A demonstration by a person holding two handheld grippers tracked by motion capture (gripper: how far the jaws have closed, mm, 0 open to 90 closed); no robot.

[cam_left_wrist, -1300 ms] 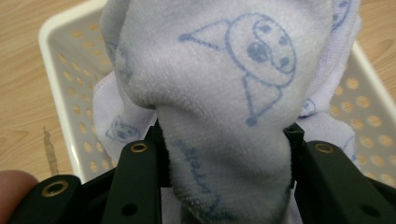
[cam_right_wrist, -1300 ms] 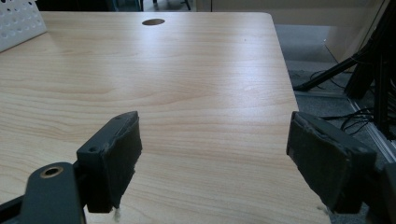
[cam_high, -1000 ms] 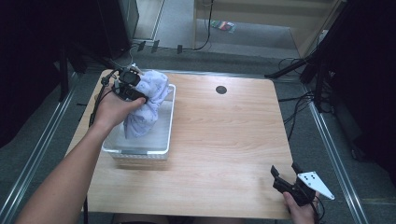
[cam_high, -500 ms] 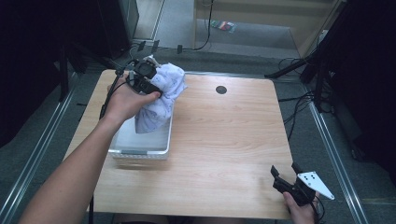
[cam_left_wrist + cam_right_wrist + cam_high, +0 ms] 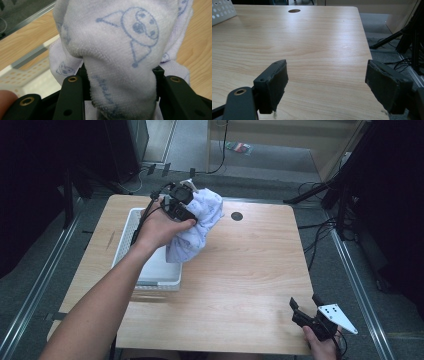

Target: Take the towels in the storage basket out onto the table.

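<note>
Towel (image 5: 200, 222) past basket (image 5: 125, 232) rim

The left gripper (image 5: 186, 212) is a black block with a black cable looping off its back. Its two black jaws carry brass-ringed screw holes (one on each arm). The right gripper (image 5: 306, 306) is black too, topped by a grey three-cornered plate with small dark dots. Its jaws end in thick, dark, worn pads (image 5: 277, 81). The person's forearm is bare, without any sleeve.
</note>
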